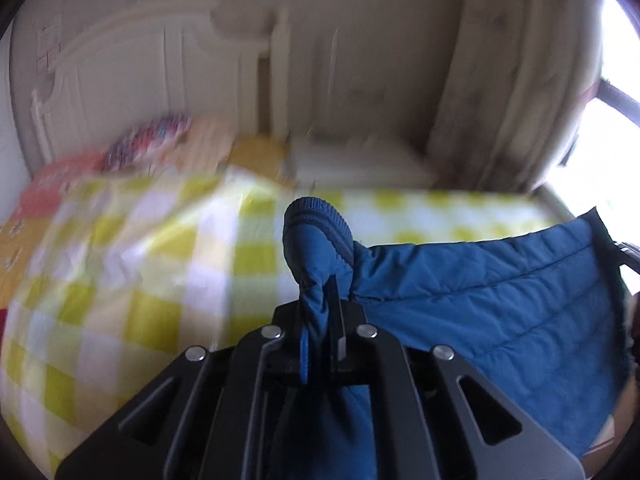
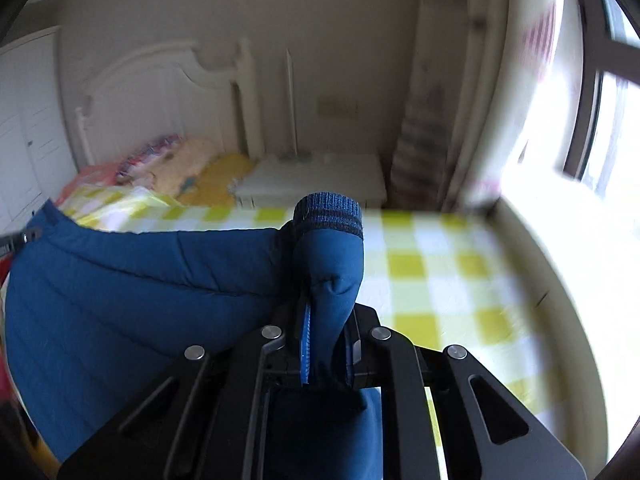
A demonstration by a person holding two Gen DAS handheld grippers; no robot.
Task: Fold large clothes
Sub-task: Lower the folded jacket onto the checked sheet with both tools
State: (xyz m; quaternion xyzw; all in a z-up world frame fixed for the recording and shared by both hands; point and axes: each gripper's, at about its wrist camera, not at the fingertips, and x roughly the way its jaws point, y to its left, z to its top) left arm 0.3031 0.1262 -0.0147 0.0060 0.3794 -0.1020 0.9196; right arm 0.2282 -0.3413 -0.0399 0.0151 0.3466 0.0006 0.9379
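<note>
one blue quilted jacket [image 1: 500,292] is counted, with two ribbed cuffs, one [image 1: 318,216] in the left wrist view and one [image 2: 328,210] in the right wrist view. two claws are counted, the left claw [image 1: 322,340] and the right claw [image 2: 326,344]. one bed [image 2: 440,264] with a yellow and white checked cover, one white headboard [image 2: 160,96] and one white nightstand [image 2: 316,180] are seen. the pillows [image 2: 188,168] are too blurred to be counted.

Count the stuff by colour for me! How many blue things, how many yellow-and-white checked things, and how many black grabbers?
Blue: 1, the quilted jacket, with a ribbed cuff pinched in each grabber.
Yellow-and-white checked: 1, the bedsheet.
Black: 2, the left gripper and the right gripper.
Total: 4
</note>
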